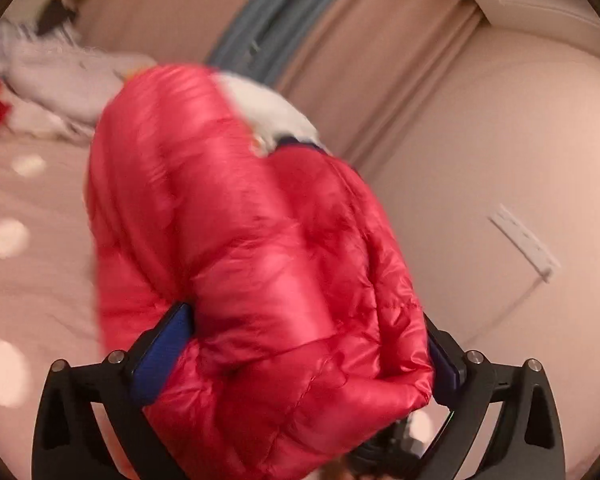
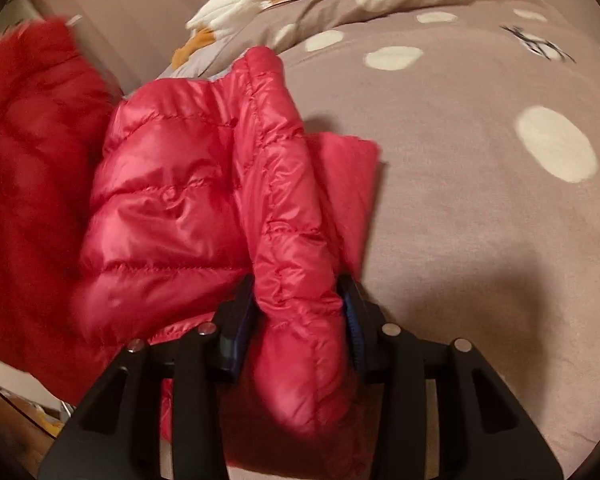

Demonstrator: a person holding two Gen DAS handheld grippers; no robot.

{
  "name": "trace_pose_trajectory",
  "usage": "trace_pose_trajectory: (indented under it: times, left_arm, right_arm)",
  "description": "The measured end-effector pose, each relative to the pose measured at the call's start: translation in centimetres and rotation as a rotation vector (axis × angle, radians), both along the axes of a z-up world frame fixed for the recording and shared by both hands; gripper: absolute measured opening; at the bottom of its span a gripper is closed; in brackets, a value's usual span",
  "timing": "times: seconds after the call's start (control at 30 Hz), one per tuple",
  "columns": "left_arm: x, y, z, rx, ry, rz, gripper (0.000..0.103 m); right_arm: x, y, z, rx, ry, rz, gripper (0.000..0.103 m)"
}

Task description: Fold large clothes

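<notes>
Left wrist view: my left gripper (image 1: 308,354) clamps a thick bunch of the glossy red puffer jacket (image 1: 240,248), lifted clear above the bed (image 1: 28,280), so I judge I'm mid-carry, before any fold. Right wrist view: my right gripper (image 2: 296,320) pinches a narrow quilted edge of it; next I should spread it flat on the dotted bedspread (image 2: 480,220).

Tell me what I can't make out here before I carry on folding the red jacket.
- Left wrist view: the red puffer jacket fills the frame and hides the bed under it; motion blur smears its top.
- Left tongs: jacket bulk covers the contact.
- Right wrist view: right tongs pinch one fold; the jacket's left part is blurred and cut off.
- Zipper and sleeves: not identifiable.
</notes>
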State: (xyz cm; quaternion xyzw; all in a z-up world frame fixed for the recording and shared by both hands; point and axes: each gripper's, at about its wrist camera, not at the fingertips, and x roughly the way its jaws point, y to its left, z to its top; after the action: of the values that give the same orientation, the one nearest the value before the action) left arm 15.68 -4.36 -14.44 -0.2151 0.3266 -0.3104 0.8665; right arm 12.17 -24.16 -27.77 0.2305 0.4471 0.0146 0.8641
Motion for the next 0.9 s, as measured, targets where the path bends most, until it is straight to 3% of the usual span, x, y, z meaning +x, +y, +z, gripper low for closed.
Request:
trace_pose_trajectory:
  times: [0.07, 0.13, 0.27, 0.4, 0.63, 0.77, 0.9]
  left_arm:
    - [0.8, -2.1, -1.5, 0.051, 0.038, 0.022, 0.1]
    - [1.4, -3.9, -3.4, 0.105, 0.067, 0.046, 0.1]
    - [2.0, -8.0, -5.8, 0.267, 0.059, -0.05, 0.1]
    - [1.5, -11.9, -7.9, 0.422, 0.004, -0.09, 0.1]
    - [2.0, -12.3, -9.7, 0.428, -0.022, -0.123, 0.1]
    - [-0.5, -13.1, -9.5, 0.583, -0.106, -0.108, 0.1]
    - [-0.6, -11.7, -8.1, 0.51, -0.074, -0.04, 0.101]
  right_arm:
    - [-0.6, -1.1, 0.7, -0.015, 0.005, -0.051, 0.057]
    - [-1.9, -2.7, 2.1, -0.055, -0.011, -0.106, 0.073]
    - [-4.5, -4.8, 4.6, -0.119, -0.051, -0.172, 0.075]
    - [-5.8, -5.4, 6.5, -0.279, -0.055, -0.243, 0.074]
    - [-8.3, -7.1, 7.8, -0.302, -0.067, -0.284, 0.074]
    - [-8.2, -7.0, 8.5, -0.301, -0.076, -0.283, 0.074]
    - [-8.8, -6.4, 9.5, -0.308, -0.098, -0.268, 0.074]
